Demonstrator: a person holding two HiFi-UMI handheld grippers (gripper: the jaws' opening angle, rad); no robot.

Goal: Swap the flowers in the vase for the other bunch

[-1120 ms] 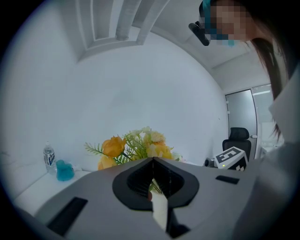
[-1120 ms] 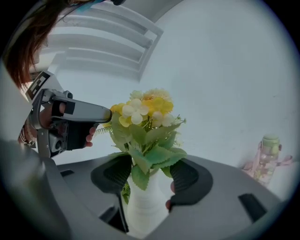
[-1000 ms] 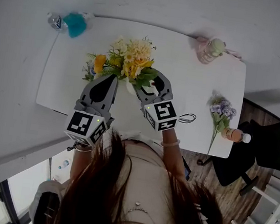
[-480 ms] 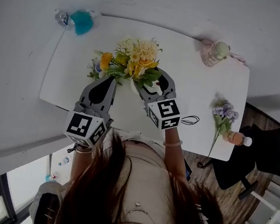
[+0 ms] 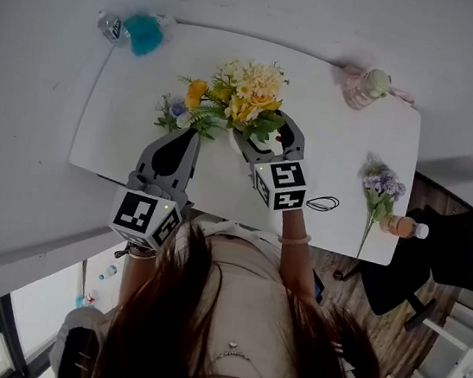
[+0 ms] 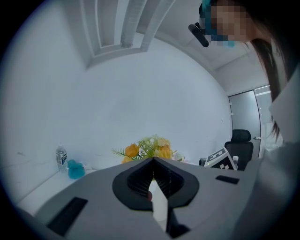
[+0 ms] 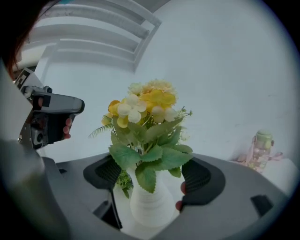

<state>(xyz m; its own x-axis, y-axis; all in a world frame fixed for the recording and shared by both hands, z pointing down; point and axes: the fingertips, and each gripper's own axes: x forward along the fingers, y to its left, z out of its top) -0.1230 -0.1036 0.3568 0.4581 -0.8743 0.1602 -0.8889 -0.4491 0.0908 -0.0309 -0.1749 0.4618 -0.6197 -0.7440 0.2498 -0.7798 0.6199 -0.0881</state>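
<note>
A yellow and orange bouquet [image 5: 245, 93] [image 7: 145, 105] stands in a white ribbed vase [image 7: 150, 206] in the middle of the white table [image 5: 123, 124]. My right gripper [image 5: 262, 133] [image 7: 150, 174] is open, and its jaws have just been opening. The vase stands between the pads with a gap on the left side. My left gripper [image 5: 194, 131] [image 6: 153, 161] is shut and empty, just left of the vase, with the bouquet [image 6: 150, 147] beyond its tip. The purple bunch [image 5: 378, 191] lies on the table's right end.
A water bottle [image 5: 111, 26] and a blue object [image 5: 142, 32] sit at the far left corner. A pink bottle [image 5: 365, 84] stands at the far right. An orange-capped bottle [image 5: 401, 226] and a black cable loop [image 5: 322, 203] lie near the front edge. A black chair [image 5: 468, 251] stands off the right end.
The right gripper's jaws have spread wider around the vase. The left gripper has drifted slightly left of the flowers. The vase and bouquet stay in place on the table.
</note>
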